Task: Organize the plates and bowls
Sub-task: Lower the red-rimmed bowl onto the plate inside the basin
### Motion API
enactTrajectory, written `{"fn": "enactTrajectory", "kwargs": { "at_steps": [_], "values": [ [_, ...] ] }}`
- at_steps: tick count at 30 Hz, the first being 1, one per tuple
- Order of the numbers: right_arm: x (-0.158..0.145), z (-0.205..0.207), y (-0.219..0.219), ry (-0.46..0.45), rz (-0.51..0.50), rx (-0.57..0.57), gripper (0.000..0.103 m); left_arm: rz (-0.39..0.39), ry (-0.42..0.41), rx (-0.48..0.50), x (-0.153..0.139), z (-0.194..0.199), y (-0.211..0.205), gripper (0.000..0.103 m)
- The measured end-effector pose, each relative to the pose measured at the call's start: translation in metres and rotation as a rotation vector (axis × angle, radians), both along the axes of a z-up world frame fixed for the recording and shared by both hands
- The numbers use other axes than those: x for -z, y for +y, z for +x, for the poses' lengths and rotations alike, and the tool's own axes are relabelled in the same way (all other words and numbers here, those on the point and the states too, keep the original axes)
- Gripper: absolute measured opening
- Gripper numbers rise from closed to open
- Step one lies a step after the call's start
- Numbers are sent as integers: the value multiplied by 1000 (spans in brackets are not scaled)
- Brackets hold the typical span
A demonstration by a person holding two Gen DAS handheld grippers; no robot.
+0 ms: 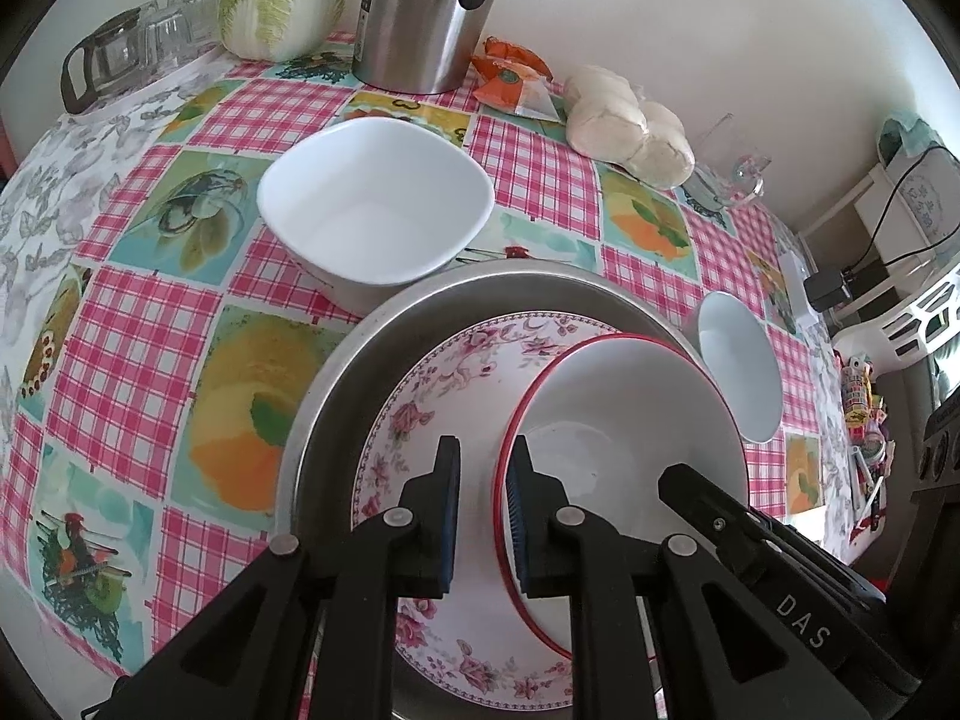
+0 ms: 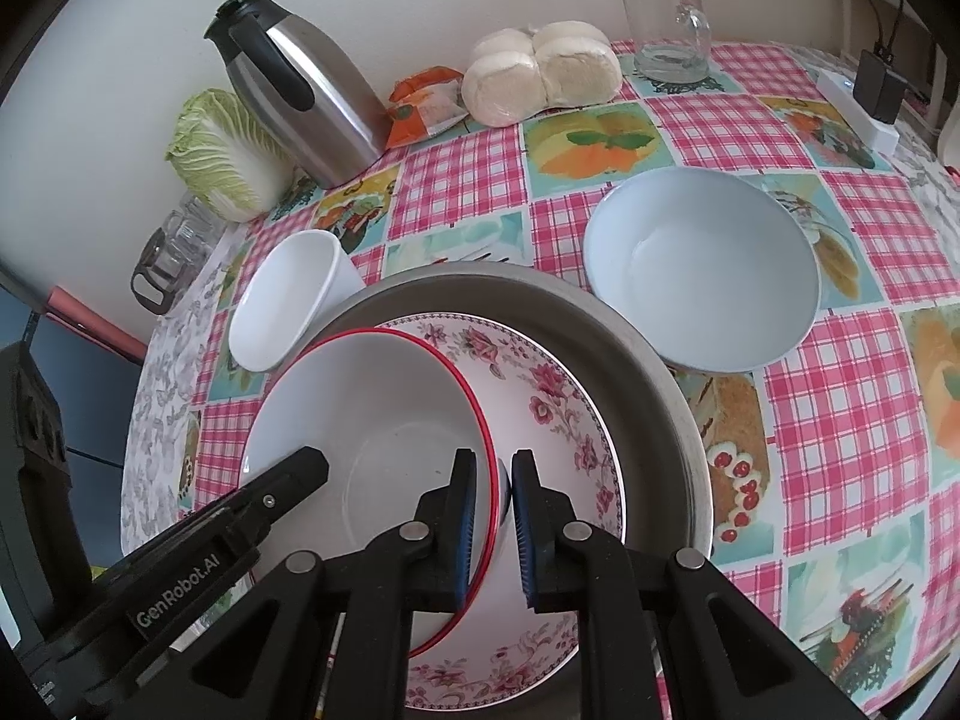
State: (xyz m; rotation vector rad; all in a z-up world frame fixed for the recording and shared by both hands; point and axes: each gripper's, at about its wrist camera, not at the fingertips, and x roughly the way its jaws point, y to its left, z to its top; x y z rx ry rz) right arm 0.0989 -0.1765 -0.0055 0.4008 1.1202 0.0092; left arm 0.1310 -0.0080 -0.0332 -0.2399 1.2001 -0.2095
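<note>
A red-rimmed white bowl point(image 1: 624, 438) sits in a pink-flowered plate point(image 1: 438, 384), which lies in a grey metal pan point(image 1: 336, 384). My left gripper point(image 1: 485, 480) straddles the bowl's left rim, fingers close on either side. My right gripper point(image 2: 493, 492) straddles the opposite rim of the same bowl point(image 2: 372, 420), fingers narrowly apart around it. A square white bowl point(image 1: 375, 198) stands beyond the pan. A round pale bowl point(image 2: 702, 267) stands to the pan's right, also in the left wrist view point(image 1: 741, 366).
Along the wall stand a steel thermos jug point(image 2: 300, 90), a napa cabbage point(image 2: 222, 150), bagged buns point(image 2: 540, 69), an orange packet point(image 2: 420, 105), a glass mug point(image 2: 669, 30) and a glass carafe point(image 1: 102, 60). A checked tablecloth point(image 2: 840, 420) covers the table.
</note>
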Motion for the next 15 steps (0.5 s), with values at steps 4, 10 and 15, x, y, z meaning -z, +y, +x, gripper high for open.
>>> {"fn": "enactTrajectory", "kwargs": {
  "at_steps": [4,10,15],
  "values": [
    [-5,-2,0,-9,-21,-5,15,8,-16,5,-5,-2,-1,15],
    [-12,-6,3,-28,-47,-17,15,21,-51,13,-15,-6,-2,15],
    [-20,-9,5,-45,-69,-29,15,27,-75,8,-22,-10,1,15]
  ]
}}
